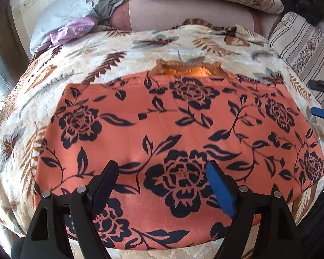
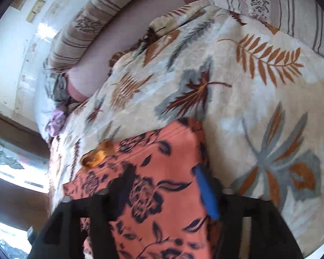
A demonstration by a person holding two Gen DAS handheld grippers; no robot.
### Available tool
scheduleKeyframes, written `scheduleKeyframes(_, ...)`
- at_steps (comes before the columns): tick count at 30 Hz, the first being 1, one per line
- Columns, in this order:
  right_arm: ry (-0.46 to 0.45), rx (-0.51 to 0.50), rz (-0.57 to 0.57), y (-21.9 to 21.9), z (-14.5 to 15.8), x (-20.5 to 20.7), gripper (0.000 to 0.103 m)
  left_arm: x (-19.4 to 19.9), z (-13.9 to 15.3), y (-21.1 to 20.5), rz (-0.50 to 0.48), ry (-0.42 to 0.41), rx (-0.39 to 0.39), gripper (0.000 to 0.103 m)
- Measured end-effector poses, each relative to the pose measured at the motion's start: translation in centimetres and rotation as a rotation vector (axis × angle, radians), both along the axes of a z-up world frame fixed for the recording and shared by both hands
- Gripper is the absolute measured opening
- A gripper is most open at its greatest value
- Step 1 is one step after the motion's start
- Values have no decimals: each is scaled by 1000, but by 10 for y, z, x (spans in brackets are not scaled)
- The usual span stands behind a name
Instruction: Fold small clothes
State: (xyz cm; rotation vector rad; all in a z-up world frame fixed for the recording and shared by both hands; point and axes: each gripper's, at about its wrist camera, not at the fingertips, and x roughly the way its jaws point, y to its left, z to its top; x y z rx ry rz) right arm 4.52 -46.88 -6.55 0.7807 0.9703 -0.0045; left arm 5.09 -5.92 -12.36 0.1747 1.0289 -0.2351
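Orange floral garment (image 1: 162, 129) lies flat on the leaf-print blanket (image 1: 54, 69), toward its near edge. Left gripper (image 1: 162, 172) and right gripper (image 2: 159, 185) both spread, holding nothing. Fabric judged light, limp, non-fragile; grasp at hem corners.

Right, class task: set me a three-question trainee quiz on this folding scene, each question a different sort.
1. True or false: the left gripper is clamped shut on the orange garment with black flowers.
2. Multiple choice: the garment lies on A) a bare wooden table B) a cream blanket with a leaf print C) a tiled floor.
3. Fill in: the ruffled trim at the garment's far edge is ___ coloured.

Key: 1 false, its jaws stand apart above the cloth; 2 B; 3 orange-brown.
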Motion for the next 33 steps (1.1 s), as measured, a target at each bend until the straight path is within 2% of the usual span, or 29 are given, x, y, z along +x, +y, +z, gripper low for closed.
scheduleKeyframes(1,-14,31,45,10,0,-6,81,1,-8,0,-4,15,11,84)
scheduleKeyframes(2,-15,71,67,17,-6,-11,81,1,-10,-2,-9,-6,19,86)
scheduleKeyframes(4,57,93,35,17,-32,-16,81,1,-7,-4,-12,-7,34,85)
scheduleKeyframes(5,116,102,-7,11,-49,-20,77,1,-3,-4,-9,1,25,85)
scheduleKeyframes(6,109,128,-49,6,-52,-28,65,0,3,-4,-12,3,4,85)
scheduleKeyframes(7,94,122,-67,7,-44,-36,62,-4,10,-2,-24,-12,-20,85)
scheduleKeyframes(10,-11,65,-8,28,-10,-61,67,-20,28,2,-48,-91,-22,85)
scheduleKeyframes(12,-34,78,12,42,-2,-80,75,-27,30,9,-35,-97,-30,85)
scheduleKeyframes(17,-39,239,-12,69,-21,-123,75,-39,23,30,7,-58,-46,85)
scheduleKeyframes(20,-36,300,-17,83,-32,-138,75,-46,23,45,37,-56,-53,85)
scheduleKeyframes(26,-21,305,-27,95,-38,-143,75,-45,24,63,96,-53,-73,85)
scheduleKeyframes(33,-30,330,-146,70,-44,-150,75,-45,34,60,100,-87,-73,85)
